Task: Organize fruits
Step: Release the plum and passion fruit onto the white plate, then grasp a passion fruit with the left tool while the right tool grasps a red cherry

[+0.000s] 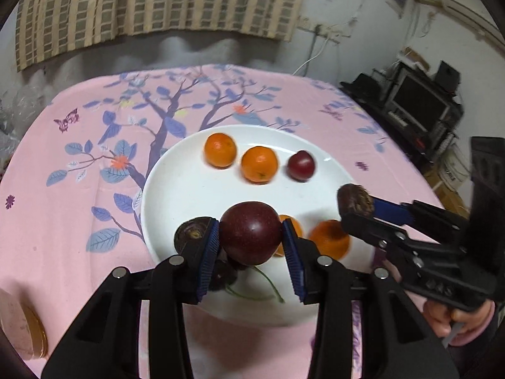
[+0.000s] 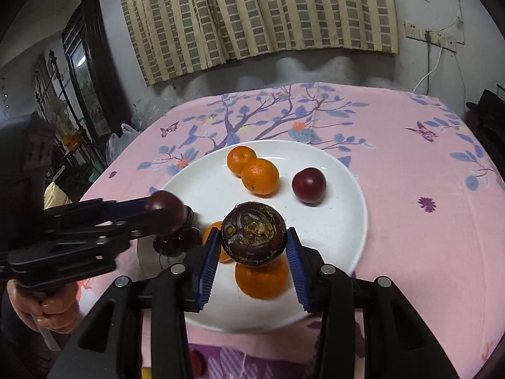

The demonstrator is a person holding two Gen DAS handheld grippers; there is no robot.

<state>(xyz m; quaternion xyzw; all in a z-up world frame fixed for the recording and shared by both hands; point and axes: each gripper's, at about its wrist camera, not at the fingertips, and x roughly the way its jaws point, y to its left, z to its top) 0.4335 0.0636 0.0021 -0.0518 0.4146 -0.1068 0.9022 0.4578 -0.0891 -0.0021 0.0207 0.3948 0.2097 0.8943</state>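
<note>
A white plate (image 1: 176,189) lies on the pink flowered tablecloth (image 1: 79,158). My left gripper (image 1: 251,230) is shut on a dark red plum (image 1: 250,232) above the plate's near side. My right gripper (image 2: 254,237) is shut on a dark brown water chestnut (image 2: 254,233); the left wrist view shows it at the right (image 1: 355,200). On the plate's far side sit two oranges (image 2: 241,158) (image 2: 260,177) and a second plum (image 2: 308,184). Nearer lie two more oranges (image 2: 262,279) (image 2: 211,233), another chestnut (image 1: 192,233) and dark cherries (image 2: 176,240), partly hidden by the fingers.
A jar with a gold lid (image 1: 22,331) stands at the near left table edge. A dark stand with electronics (image 1: 419,101) is off the table's right side. Plastic bags (image 2: 126,135) and a dark framed cabinet (image 2: 88,63) are off its left. A checked curtain (image 2: 252,15) hangs behind.
</note>
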